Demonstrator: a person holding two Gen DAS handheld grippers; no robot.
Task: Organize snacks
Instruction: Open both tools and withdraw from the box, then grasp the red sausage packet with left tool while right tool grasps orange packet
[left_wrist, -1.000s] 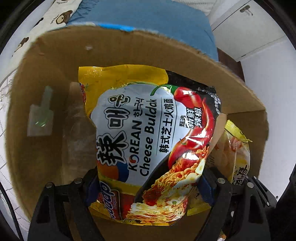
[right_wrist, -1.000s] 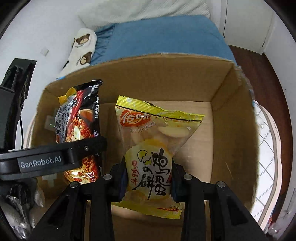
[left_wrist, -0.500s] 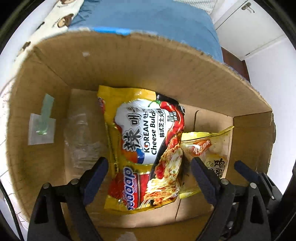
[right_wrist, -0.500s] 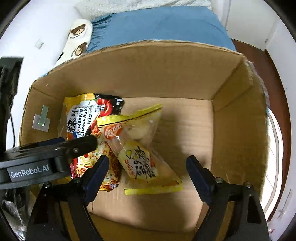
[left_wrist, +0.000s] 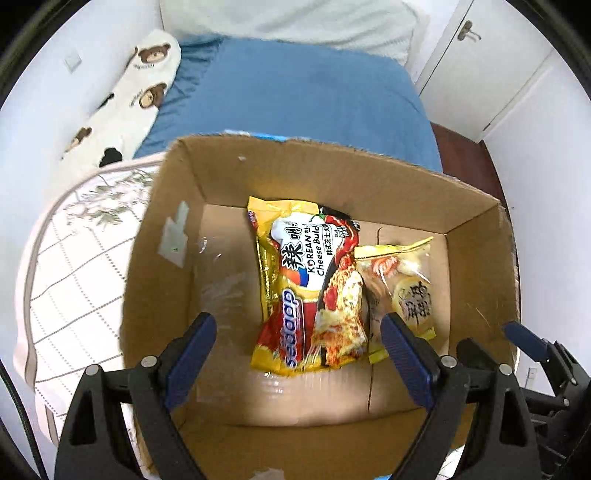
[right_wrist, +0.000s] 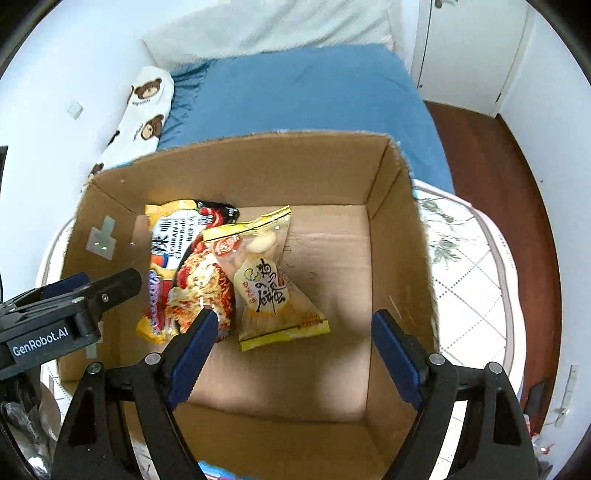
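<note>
Left wrist view: looking steeply down into the open cardboard box (left_wrist: 332, 173), with the left claw (left_wrist: 297, 321) hanging above it, released. Noting that its jaws have just been opening and are now standing wide, with nothing pressed between the pads. Seeing the noodle packet (left_wrist: 310, 288) lying flat on the box floor below, well clear of both fingers. Seeing the egg biscuit bag (left_wrist: 406, 288) just beside it, its near edge overlapping the packet's side.

Switching to the right wrist view: finding the right claw (right_wrist: 294, 317) equally released. Noting that its jaws too have just been opening, gripping nothing, with the biscuit bag resting loose on the cardboard beneath.

Judging the step in hand as clearing the box to fetch the next snack. Doing it well probably means:
- Rising straight, keeping the fingers off the box walls so the cardboard is not getting dragged across the quilted mat (left_wrist: 74, 258).
- Keeping both claws spread, avoiding any snag on the crinkly wrappers.
- Minding the gap between the two claws, since they are working close together over one opening.
- Leaving the empty right half of the floor for later items.
</note>
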